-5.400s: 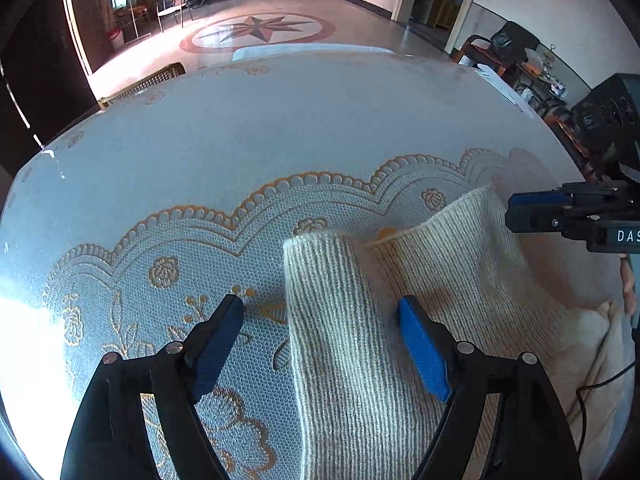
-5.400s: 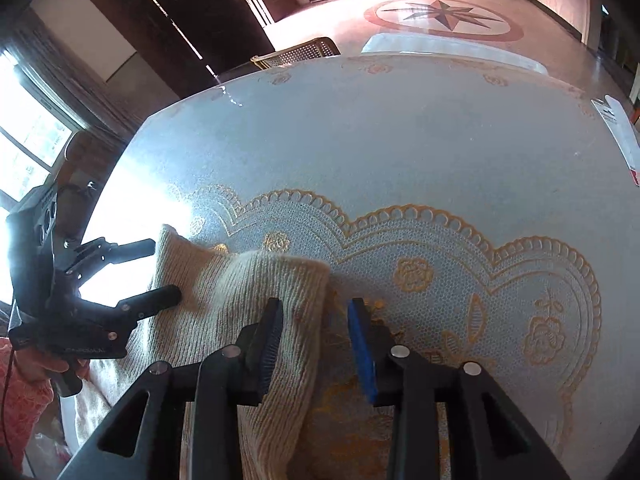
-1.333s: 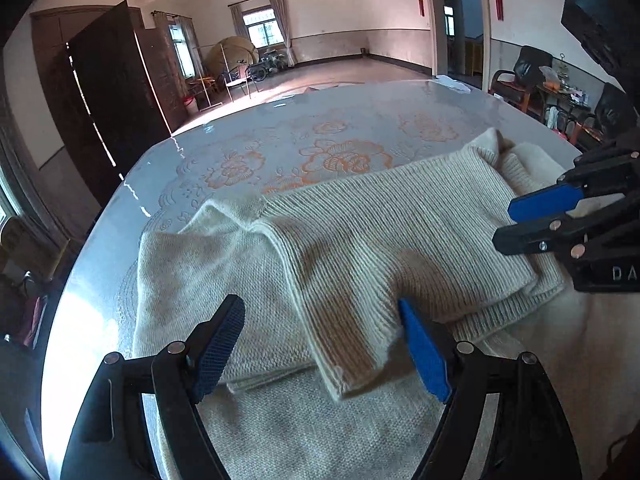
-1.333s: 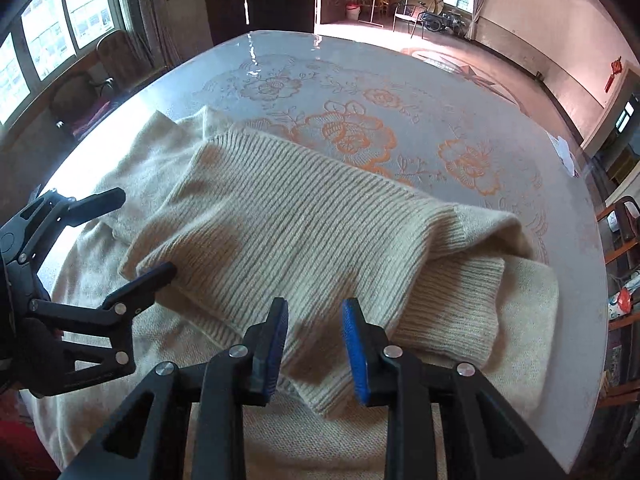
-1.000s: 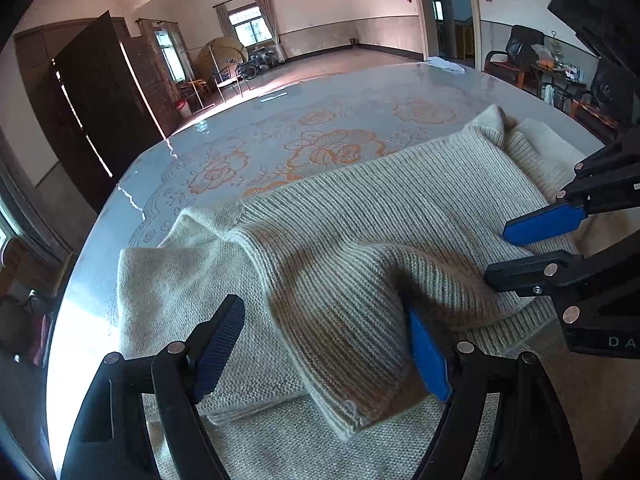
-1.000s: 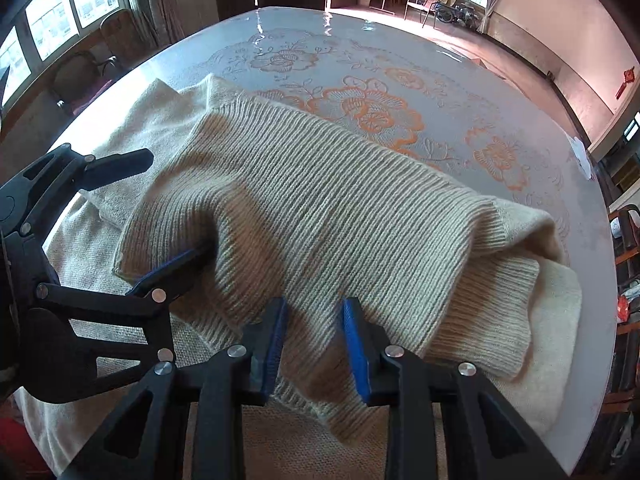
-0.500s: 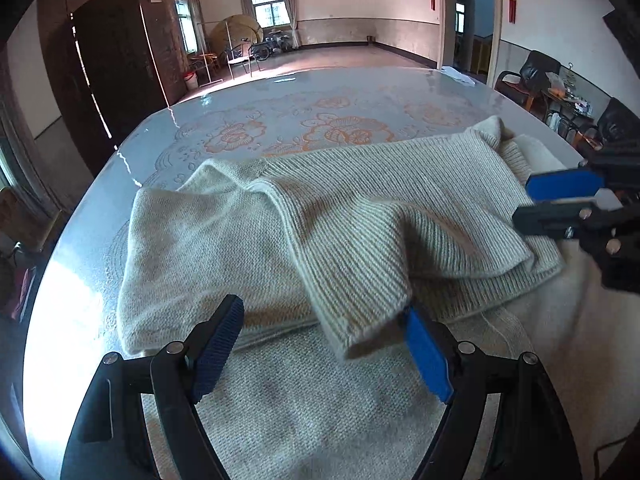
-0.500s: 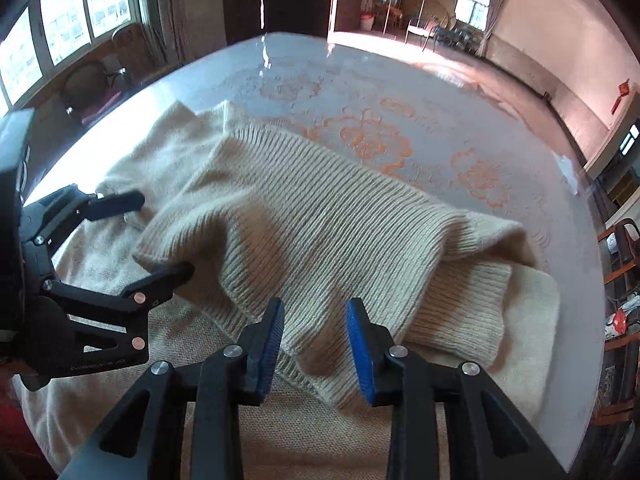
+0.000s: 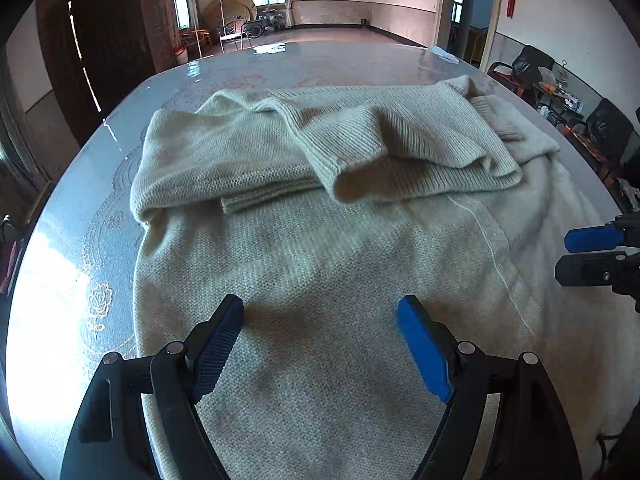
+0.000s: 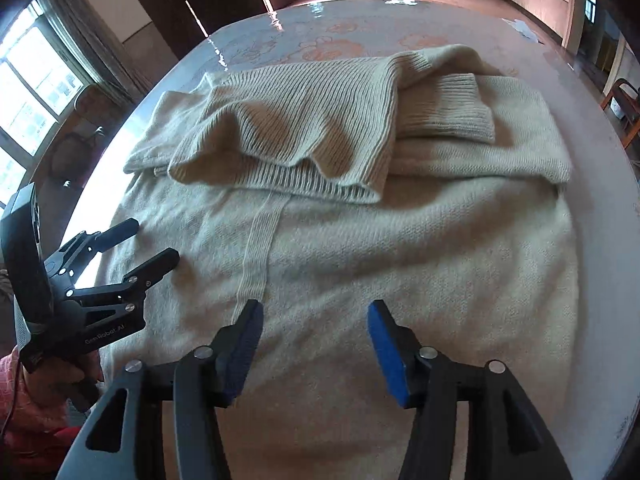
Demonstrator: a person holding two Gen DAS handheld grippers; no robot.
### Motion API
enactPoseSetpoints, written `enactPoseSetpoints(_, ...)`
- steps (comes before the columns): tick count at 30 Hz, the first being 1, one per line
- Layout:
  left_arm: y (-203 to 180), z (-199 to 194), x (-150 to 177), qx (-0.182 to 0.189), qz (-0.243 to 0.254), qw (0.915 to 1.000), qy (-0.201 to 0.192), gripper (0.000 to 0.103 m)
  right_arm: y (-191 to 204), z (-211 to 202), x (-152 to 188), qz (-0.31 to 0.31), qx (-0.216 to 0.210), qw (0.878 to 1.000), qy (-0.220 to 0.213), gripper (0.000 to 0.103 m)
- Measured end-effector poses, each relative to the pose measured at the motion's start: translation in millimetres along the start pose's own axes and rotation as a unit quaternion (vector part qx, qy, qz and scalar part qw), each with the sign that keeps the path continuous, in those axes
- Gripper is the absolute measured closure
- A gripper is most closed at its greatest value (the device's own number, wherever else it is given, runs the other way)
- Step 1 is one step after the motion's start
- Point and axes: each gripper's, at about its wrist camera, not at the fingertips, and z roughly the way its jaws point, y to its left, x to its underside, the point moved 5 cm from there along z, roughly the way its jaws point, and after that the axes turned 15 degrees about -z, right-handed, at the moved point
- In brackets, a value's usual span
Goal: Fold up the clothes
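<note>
Left wrist view: my left gripper [image 9: 320,344] hovers spread wide and empty at lower centre, above the cream sweater [image 9: 320,264] lying across the round table [image 9: 80,184], both sleeves folded over its upper-frame half. Right wrist view: my right gripper [image 10: 314,346] hangs equally released, holding nothing, at bottom centre.

From my left wrist view the right gripper [image 9: 590,256] is cut off by the frame edge beside the sweater [image 9: 340,264], only its fingertips showing. The sweater's near hem runs out of the bottom of both views. I can't see the table [image 10: 248,40] surface under the sweater. Beyond the sweater, a small white scrap [image 10: 524,26] is too small to identify.
</note>
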Motion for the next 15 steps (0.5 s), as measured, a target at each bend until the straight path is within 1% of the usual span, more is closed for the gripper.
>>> enactPoseSetpoints(1, -0.8, -3.1, 3.4, -0.001, 0.001, 1.0000, -0.002, 0.022, 4.8, -0.9, 3.5, -0.011, 0.009, 1.000, 0.005, 0.034)
enactPoseSetpoints(3, -1.0, -11.2, 11.0, -0.007, 0.000, 1.0000, -0.007, 0.022, 13.1, -3.1, 9.8, -0.033, 0.027, 0.999, 0.013, 0.034)
enactPoseSetpoints(5, 0.5, -18.7, 20.0, -0.018, -0.004, 0.9998, -0.011, 0.022, 17.4, -6.7, 14.3, -0.052, 0.043, 0.998, 0.011, 0.034)
enactPoseSetpoints(11, 8.8, -40.7, 54.5, -0.067, -0.032, 0.9970, -0.022, 0.022, 16.2, -20.6, 36.8, -0.092, 0.054, 0.994, 0.012, 0.033)
enactPoseSetpoints(15, 10.9, -61.2, 82.4, -0.090, -0.046, 0.9942, -0.037, 0.022, 16.1, -32.3, 59.3, -0.115, 0.065, 0.991, 0.011, 0.033)
